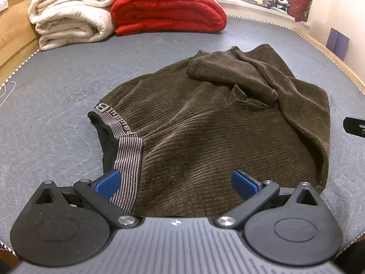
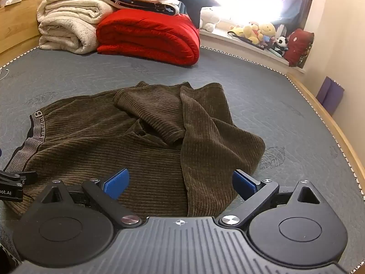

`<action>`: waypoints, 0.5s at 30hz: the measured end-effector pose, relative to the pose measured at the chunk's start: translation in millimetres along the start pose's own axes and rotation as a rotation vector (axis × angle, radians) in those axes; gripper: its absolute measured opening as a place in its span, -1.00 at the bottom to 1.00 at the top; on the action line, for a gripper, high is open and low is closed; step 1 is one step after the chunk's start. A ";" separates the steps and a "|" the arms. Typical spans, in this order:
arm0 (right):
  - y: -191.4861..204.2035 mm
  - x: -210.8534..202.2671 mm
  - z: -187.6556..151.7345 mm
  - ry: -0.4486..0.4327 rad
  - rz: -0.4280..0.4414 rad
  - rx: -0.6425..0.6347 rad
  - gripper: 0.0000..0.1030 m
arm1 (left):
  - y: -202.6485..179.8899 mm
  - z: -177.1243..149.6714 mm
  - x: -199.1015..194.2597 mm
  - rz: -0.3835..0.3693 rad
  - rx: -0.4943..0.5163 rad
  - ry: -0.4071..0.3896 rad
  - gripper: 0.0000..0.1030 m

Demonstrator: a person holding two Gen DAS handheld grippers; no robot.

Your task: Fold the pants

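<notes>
Brown corduroy pants (image 1: pixel 205 123) lie bunched on the grey quilted mattress (image 1: pixel 57 105), the striped waistband (image 1: pixel 127 159) at the near left and the legs folded back over the body. My left gripper (image 1: pixel 175 182) hovers open just above the waistband end, with no cloth pinched between its blue pads. In the right wrist view the same pants (image 2: pixel 136 141) spread ahead, a leg flap (image 2: pixel 205 137) draped over the right side. My right gripper (image 2: pixel 180 182) stands open over the near right edge of the pants. A black part of the left gripper (image 2: pixel 13 182) shows at the left edge.
Folded cream blankets (image 1: pixel 70 16) and a red quilt (image 1: pixel 168 9) are stacked at the far end of the mattress. A wooden bed frame (image 2: pixel 337 125) rims the mattress. Plush toys (image 2: pixel 262 32) and a red cushion (image 2: pixel 298 45) sit on the window ledge; a purple bag (image 2: pixel 330 96) stands by the wall.
</notes>
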State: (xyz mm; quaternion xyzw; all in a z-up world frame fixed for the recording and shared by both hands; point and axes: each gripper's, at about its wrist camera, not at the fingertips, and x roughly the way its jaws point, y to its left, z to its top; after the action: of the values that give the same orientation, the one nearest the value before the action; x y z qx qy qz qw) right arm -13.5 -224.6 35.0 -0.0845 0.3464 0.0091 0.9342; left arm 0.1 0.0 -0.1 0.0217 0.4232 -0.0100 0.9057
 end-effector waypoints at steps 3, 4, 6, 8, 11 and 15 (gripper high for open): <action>-0.9 1.2 1.1 -0.001 0.001 -0.003 0.89 | -0.2 -1.3 1.0 -0.001 -0.001 -0.008 1.00; -1.4 2.3 1.6 -0.001 0.001 -0.005 0.89 | -0.2 -1.4 1.1 0.000 -0.001 -0.008 1.00; -2.9 5.3 2.9 0.000 0.001 -0.007 0.89 | -0.1 -1.8 1.5 0.002 -0.002 -0.006 1.00; -1.1 1.9 0.6 0.001 0.002 -0.009 0.89 | 0.0 -2.5 1.8 0.003 -0.002 -0.006 1.00; -0.1 3.6 2.2 0.003 -0.001 -0.006 0.89 | 2.6 -4.4 4.9 0.001 -0.001 -0.006 1.00; -0.1 1.7 2.1 0.005 0.001 -0.008 0.89 | 2.6 -4.6 3.8 0.002 0.002 -0.005 1.00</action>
State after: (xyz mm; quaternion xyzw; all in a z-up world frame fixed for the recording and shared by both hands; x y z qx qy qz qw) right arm -10.8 -224.5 35.4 -0.0881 0.3489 0.0110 0.9330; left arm -0.9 2.8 -5.9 0.0231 0.4207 -0.0096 0.9069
